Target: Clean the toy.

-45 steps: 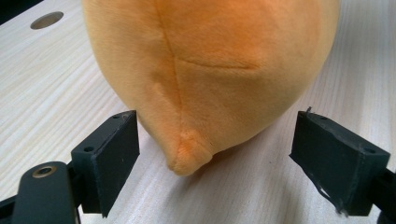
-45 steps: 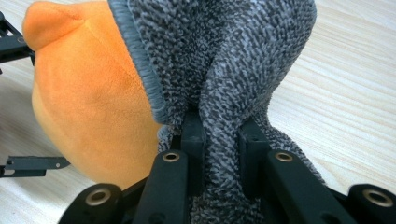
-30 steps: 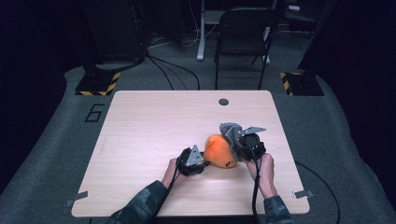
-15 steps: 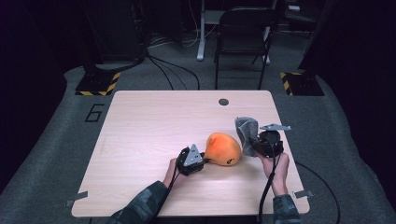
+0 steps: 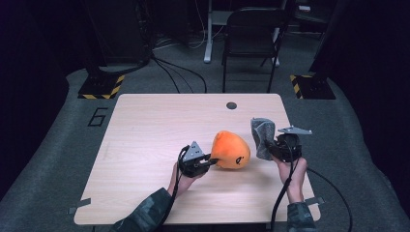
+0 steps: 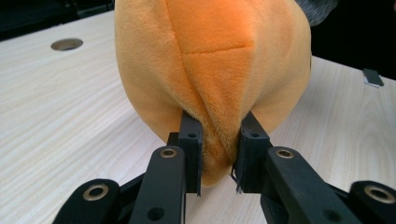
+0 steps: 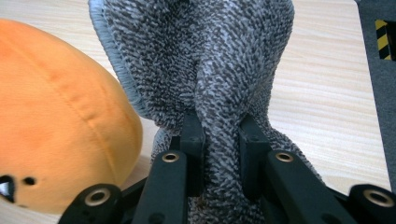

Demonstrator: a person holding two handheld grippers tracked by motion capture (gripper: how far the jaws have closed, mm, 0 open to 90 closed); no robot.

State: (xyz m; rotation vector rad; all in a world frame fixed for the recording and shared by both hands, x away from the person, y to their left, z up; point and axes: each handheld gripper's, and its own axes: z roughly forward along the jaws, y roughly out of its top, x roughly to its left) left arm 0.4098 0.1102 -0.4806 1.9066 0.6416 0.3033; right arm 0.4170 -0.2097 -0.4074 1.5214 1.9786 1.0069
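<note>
The pale wood-grain worktop [image 5: 145, 145] carries the work, with a small round dark hole [image 5: 231, 105] near its far edge. On it, a little right of the middle, lies the rounded orange plush toy [image 5: 231, 150], soft and seamed, with small dark markings on its near right side. Just right of the toy, a grey knitted cloth [image 5: 262, 136] with a pale bound edge is held upright, clear of the toy in the high view.

The left gripper [image 5: 209, 161] sits at the toy's left side; its fingers [image 6: 191, 140] have just been closing and now pinch a fold of orange plush along the seam. The right gripper [image 5: 270, 151] sits near the worktop's right edge, its fingers [image 7: 192, 135] narrow and clamped on a bunched fold of the grey cloth.
</note>
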